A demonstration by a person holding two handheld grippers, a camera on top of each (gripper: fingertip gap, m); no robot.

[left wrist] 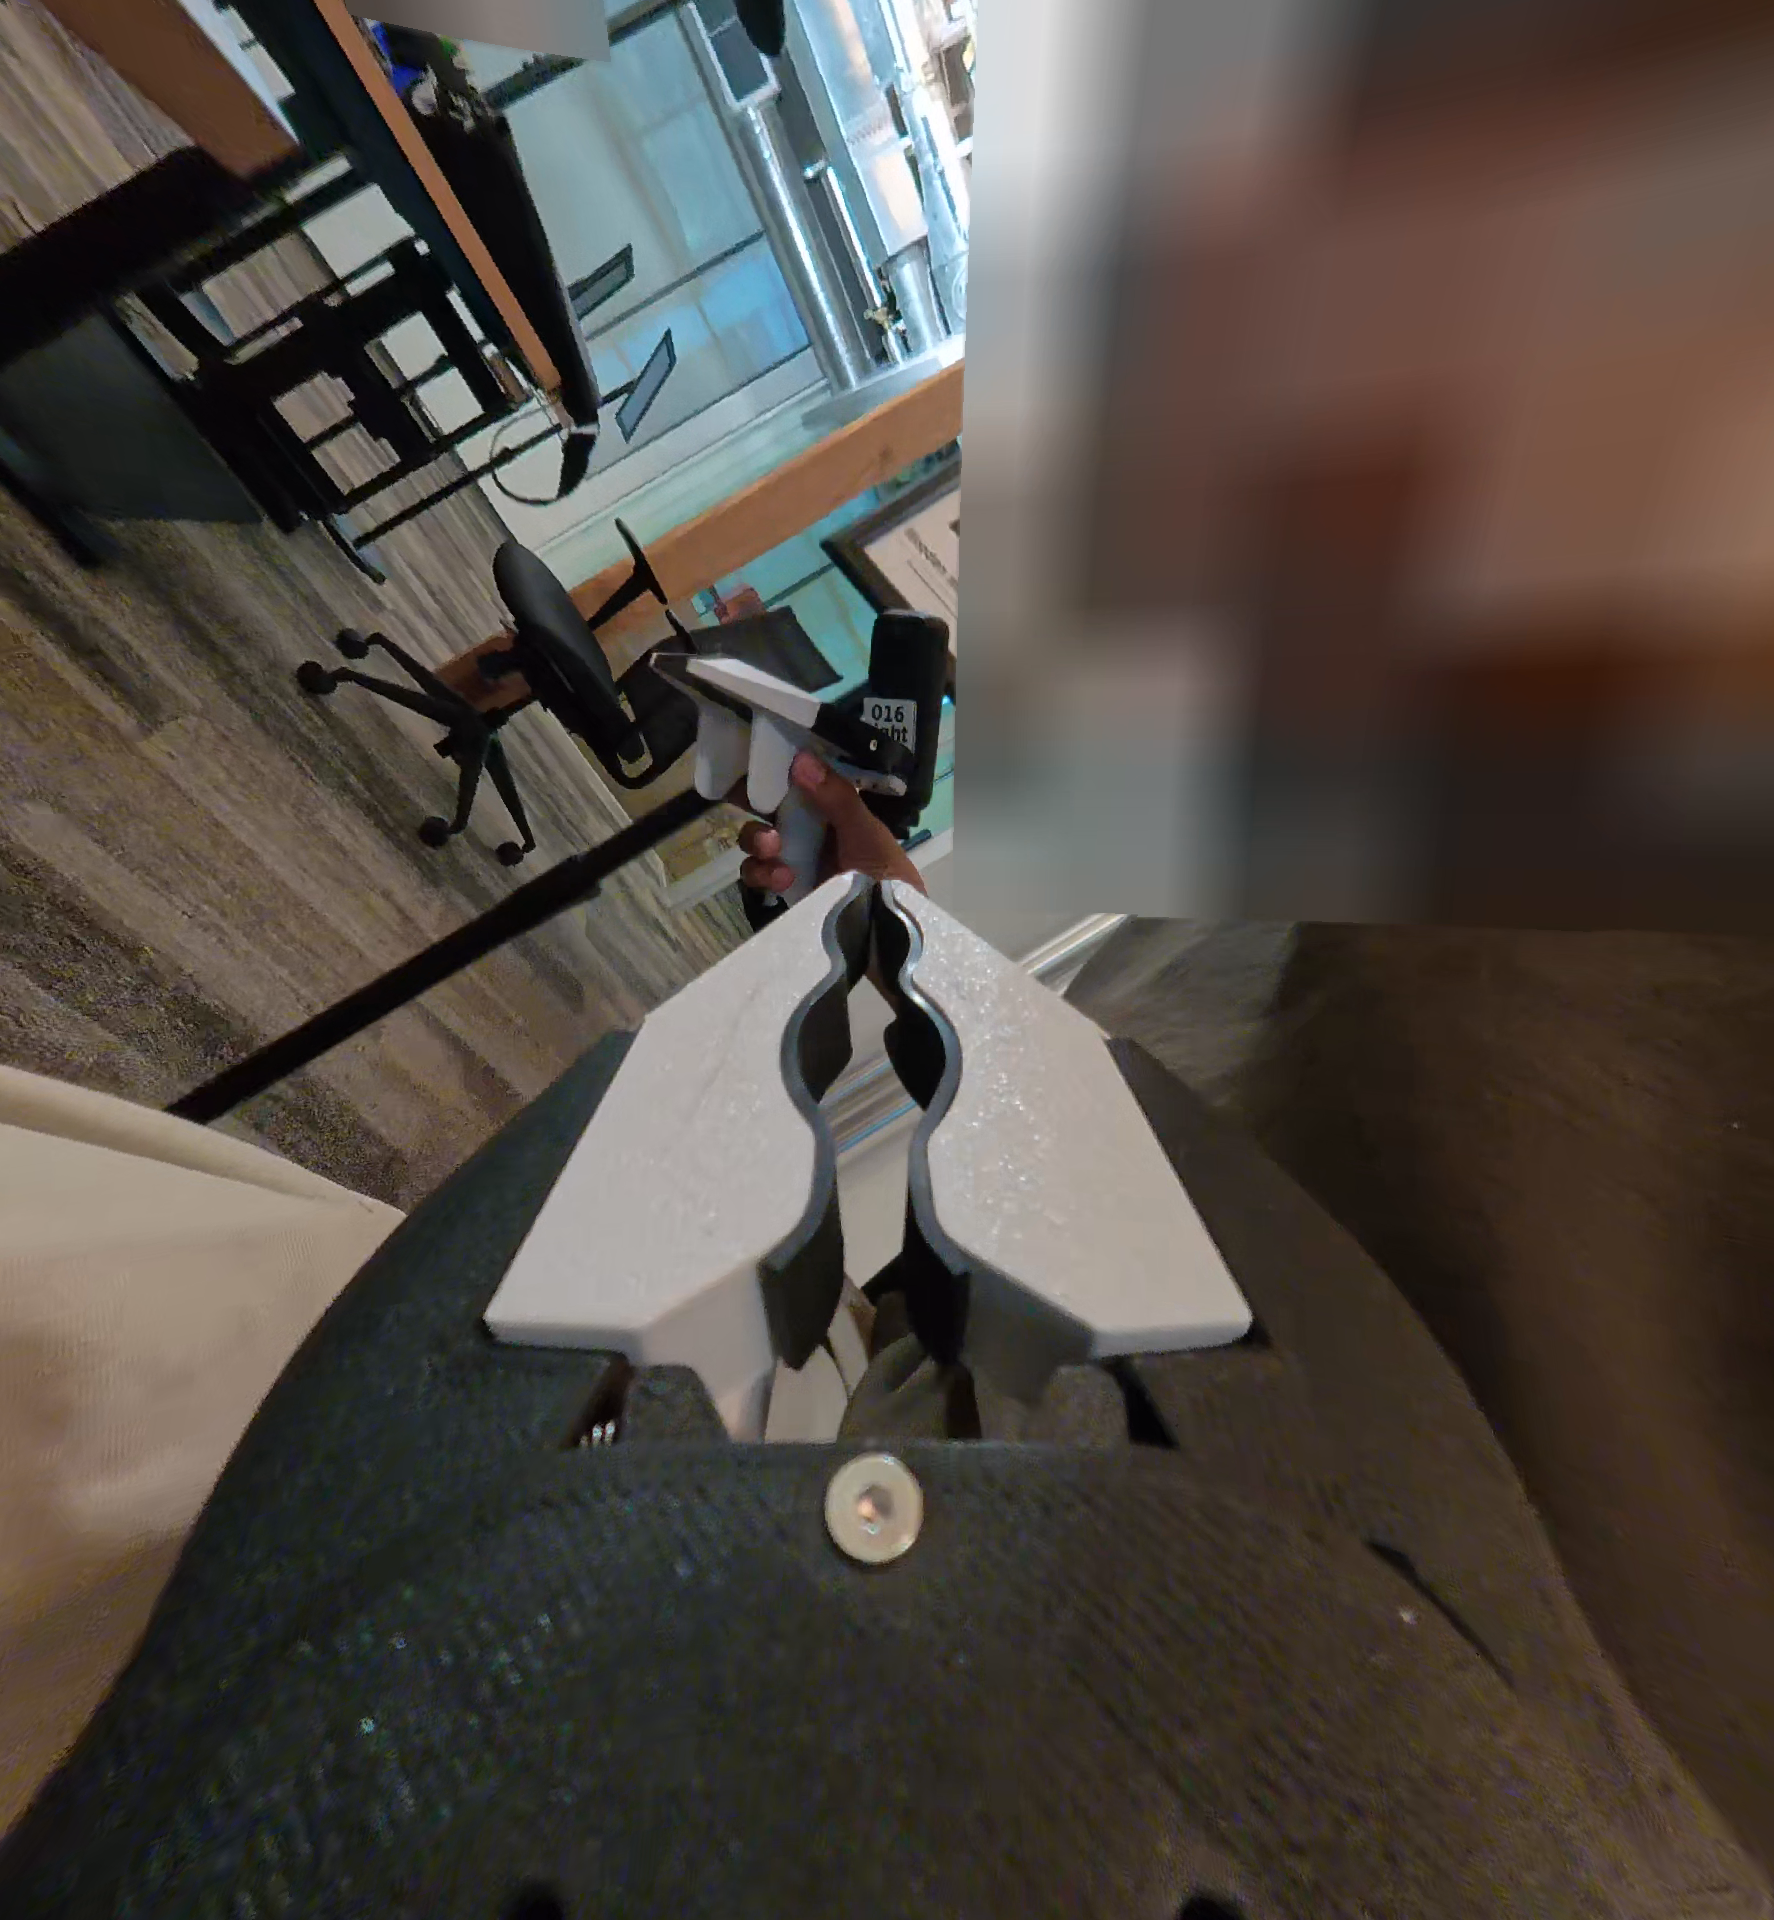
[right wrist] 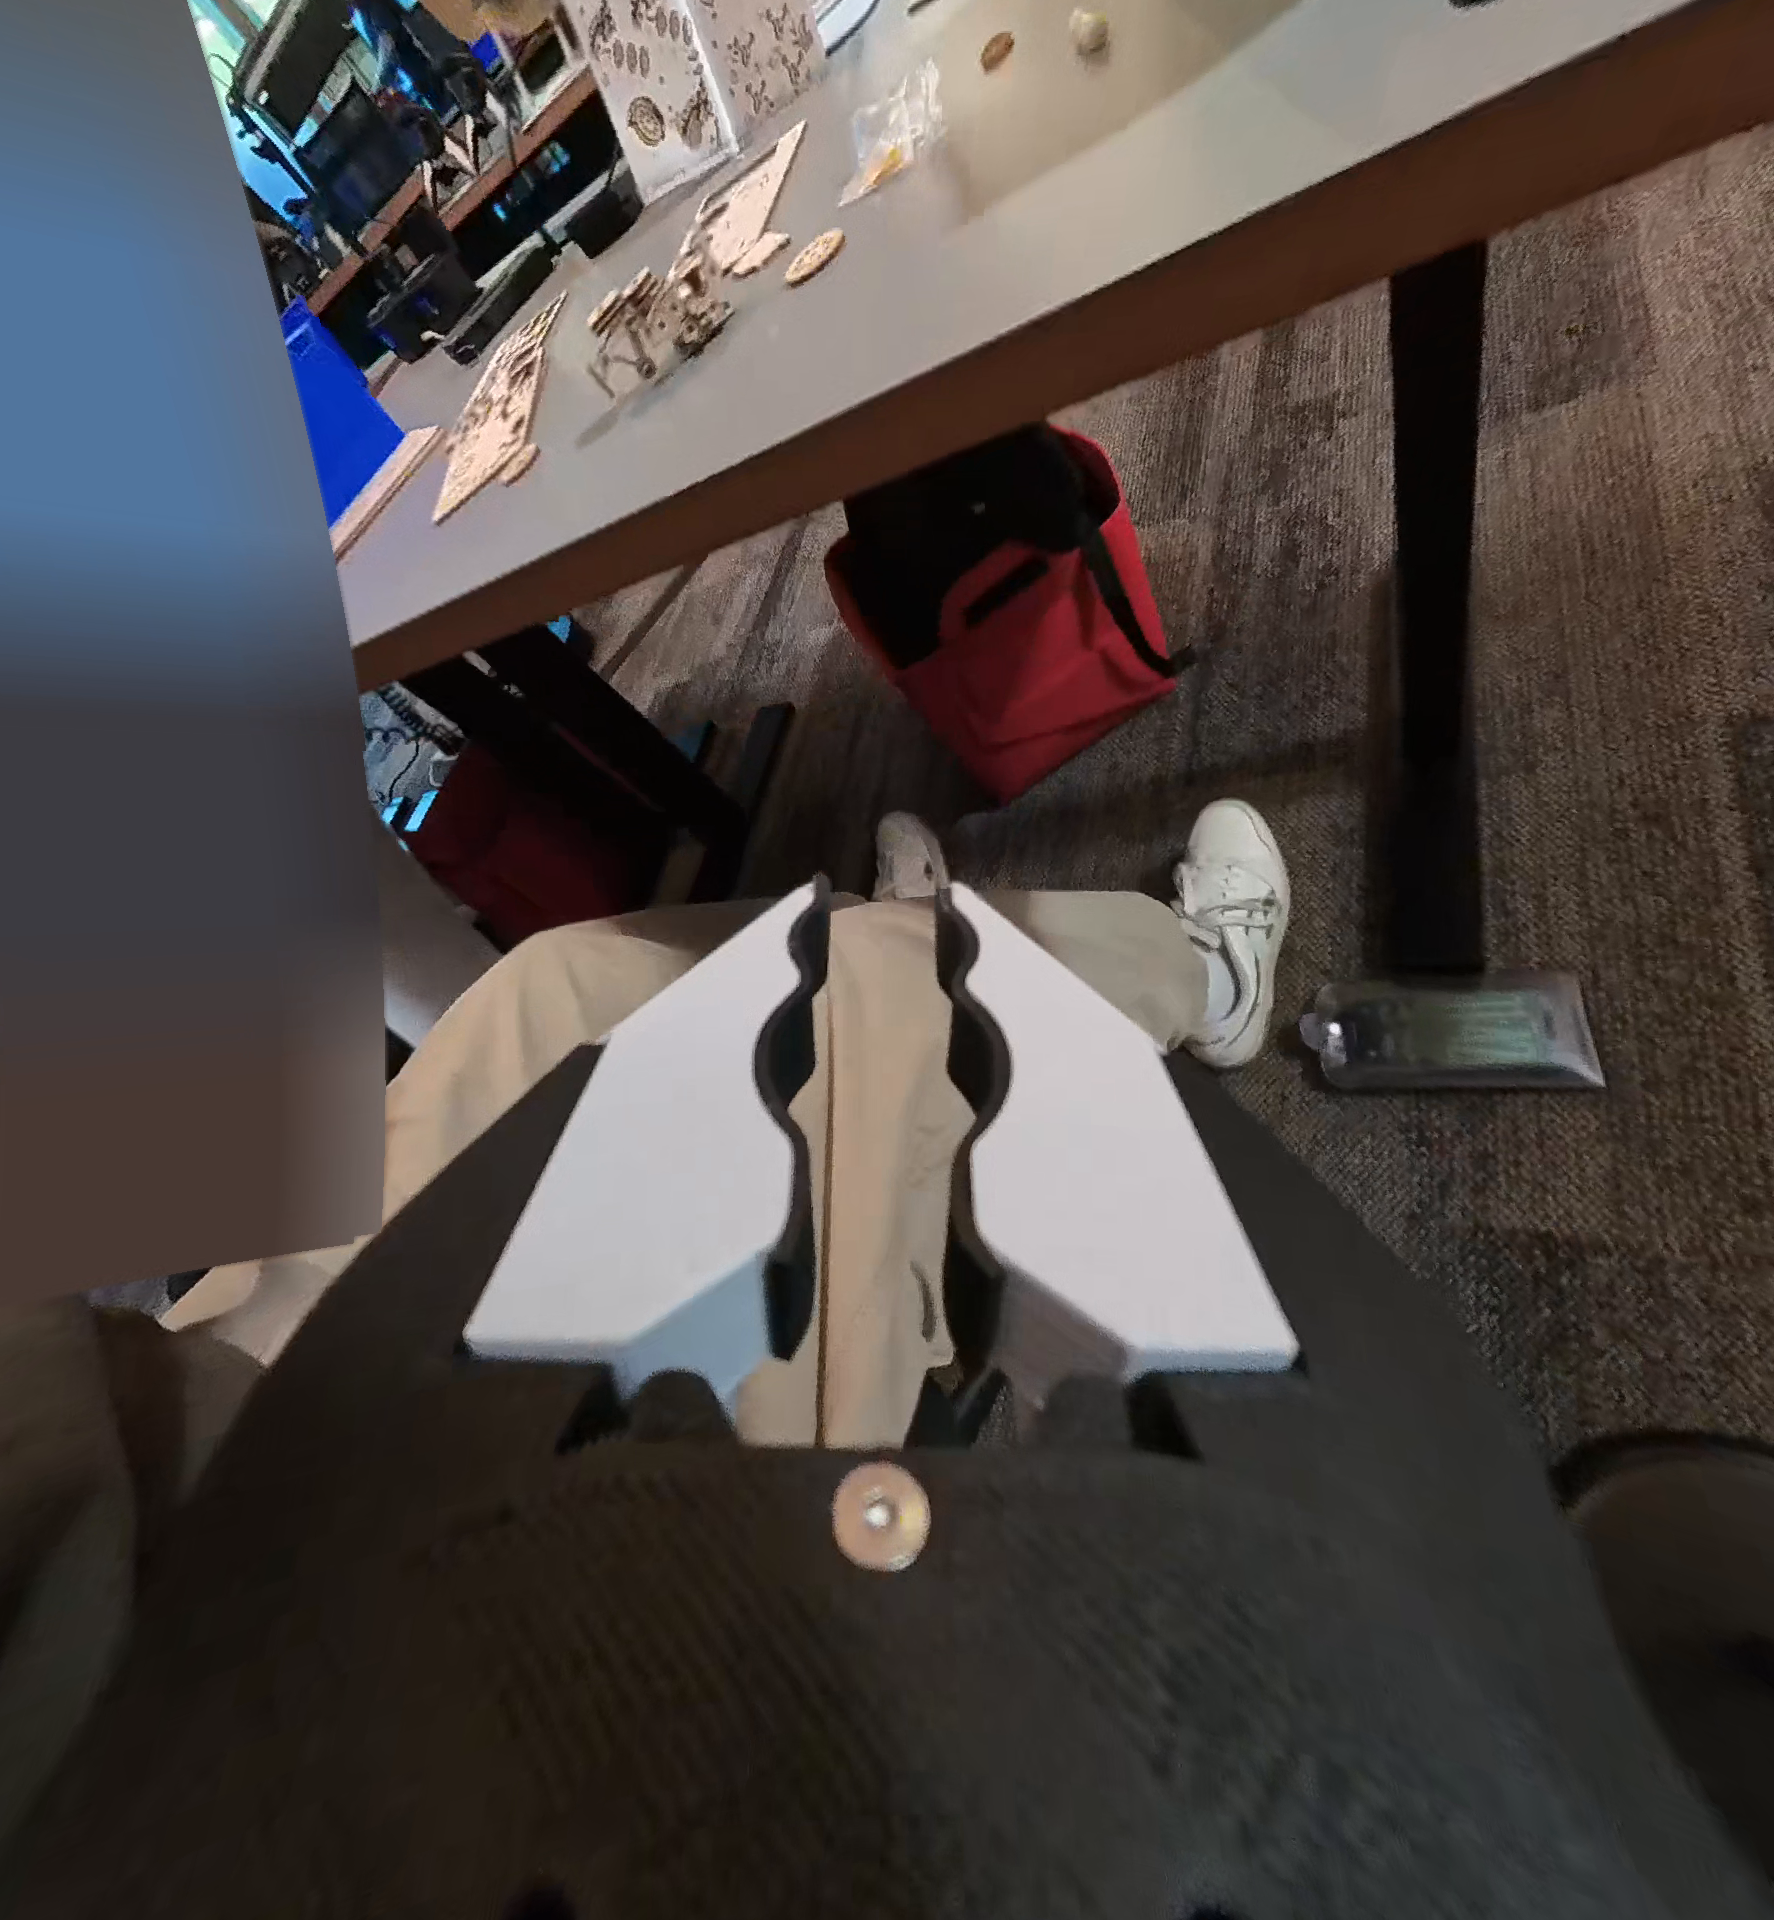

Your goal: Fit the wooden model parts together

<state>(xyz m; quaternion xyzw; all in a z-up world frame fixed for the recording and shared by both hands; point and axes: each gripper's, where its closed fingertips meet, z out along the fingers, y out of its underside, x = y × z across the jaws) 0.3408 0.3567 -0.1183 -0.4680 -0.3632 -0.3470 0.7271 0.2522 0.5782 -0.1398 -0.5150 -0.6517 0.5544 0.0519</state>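
Overhead, flat wooden model parts (right wrist: 493, 421), both wavy-padded tools empty, left (left wrist: 875, 914) nearly closed, right (right wrist: 878, 899) parted.

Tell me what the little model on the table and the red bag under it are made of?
The little model looks like thin pale wood, unpainted, with cut-out gear shapes like the flat wooden sheets beside it. The red bag looks like soft matte cloth, probably nylon or canvas: it sags and creases on the carpet. Both are blurry, so this is a best guess.
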